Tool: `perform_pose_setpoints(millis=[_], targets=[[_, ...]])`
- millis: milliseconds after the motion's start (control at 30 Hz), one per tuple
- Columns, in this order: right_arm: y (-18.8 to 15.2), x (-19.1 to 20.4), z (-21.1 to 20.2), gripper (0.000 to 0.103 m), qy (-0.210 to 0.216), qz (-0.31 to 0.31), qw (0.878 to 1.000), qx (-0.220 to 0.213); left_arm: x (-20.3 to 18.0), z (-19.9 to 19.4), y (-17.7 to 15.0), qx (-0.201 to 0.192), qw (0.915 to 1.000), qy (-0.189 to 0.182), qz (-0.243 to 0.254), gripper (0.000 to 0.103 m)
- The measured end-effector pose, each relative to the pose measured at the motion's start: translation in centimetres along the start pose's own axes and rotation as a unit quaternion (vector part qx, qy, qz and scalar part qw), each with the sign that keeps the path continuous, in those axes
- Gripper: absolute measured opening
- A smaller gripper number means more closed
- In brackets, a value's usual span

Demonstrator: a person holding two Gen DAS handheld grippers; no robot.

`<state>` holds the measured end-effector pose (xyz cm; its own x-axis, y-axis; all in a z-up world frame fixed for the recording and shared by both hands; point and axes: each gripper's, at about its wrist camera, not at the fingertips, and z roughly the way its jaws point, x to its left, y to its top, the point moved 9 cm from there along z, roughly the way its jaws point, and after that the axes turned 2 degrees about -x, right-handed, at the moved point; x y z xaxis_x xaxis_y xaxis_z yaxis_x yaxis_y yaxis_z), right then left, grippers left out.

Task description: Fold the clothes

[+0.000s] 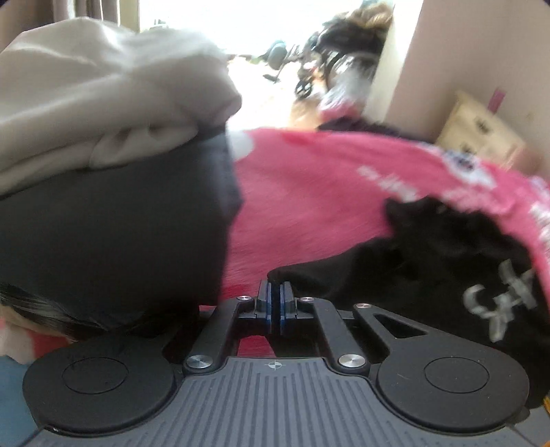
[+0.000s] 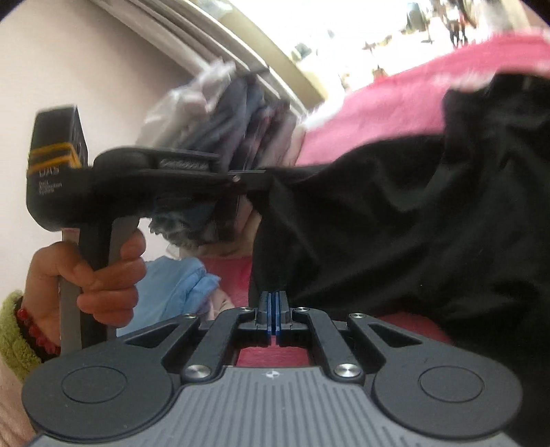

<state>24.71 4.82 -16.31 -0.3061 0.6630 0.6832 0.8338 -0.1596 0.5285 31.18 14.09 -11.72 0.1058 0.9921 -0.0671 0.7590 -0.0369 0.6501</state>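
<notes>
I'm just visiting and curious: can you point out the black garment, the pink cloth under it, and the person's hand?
black garment (image 2: 395, 223): right wrist view, on its hanging middle folds.
pink cloth (image 1: 309, 192): left wrist view, on its bare flat middle.
person's hand (image 2: 103, 275): right wrist view, on the curled fingers around the handle.

The left gripper (image 1: 275, 287) pinches the black garment's (image 1: 429, 268) edge — over pink cloth (image 1: 309, 192), beside stacked clothes (image 1: 103, 137).

Ahead of the gripper, a bright window (image 1: 192, 20) floods the room with washed-out daylight. A plain pale wall (image 1: 447, 51) stands to the right, a cardboard box (image 1: 481, 134) at its foot.
</notes>
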Motion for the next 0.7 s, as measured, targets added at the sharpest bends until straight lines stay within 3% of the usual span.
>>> perform_pose_setpoints(millis=[267, 400, 500, 600, 700], targets=[[-1.1, 1.1, 3.5, 0.002, 0.014, 0.023, 1.0, 0.015, 1.1, 1.0, -0.9, 0.011, 0.9915, 0.095, 0.088, 0.002], [-2.3, 0.0, 5.5, 0.003, -0.016, 0.028, 0.999, 0.044, 1.6, 3.2, -3.1, 0.042, 0.9806, 0.135, 0.135, 0.003], [-2.5, -0.3, 5.7, 0.004, -0.01, 0.038, 0.998, 0.043, 1.5, 4.0, -4.2, 0.049, 0.9715, 0.158, 0.169, 0.003], [-2.6, 0.1, 4.6, 0.011, -0.008, 0.01, 0.999, 0.048, 1.6, 4.0, -4.6, 0.053, 0.9656, 0.171, 0.188, 0.006], [-2.0, 0.3, 2.6, 0.03, -0.01, -0.017, 0.999, 0.05, 1.9, 3.3, -4.2, 0.06, 0.972, 0.155, 0.166, 0.01]])
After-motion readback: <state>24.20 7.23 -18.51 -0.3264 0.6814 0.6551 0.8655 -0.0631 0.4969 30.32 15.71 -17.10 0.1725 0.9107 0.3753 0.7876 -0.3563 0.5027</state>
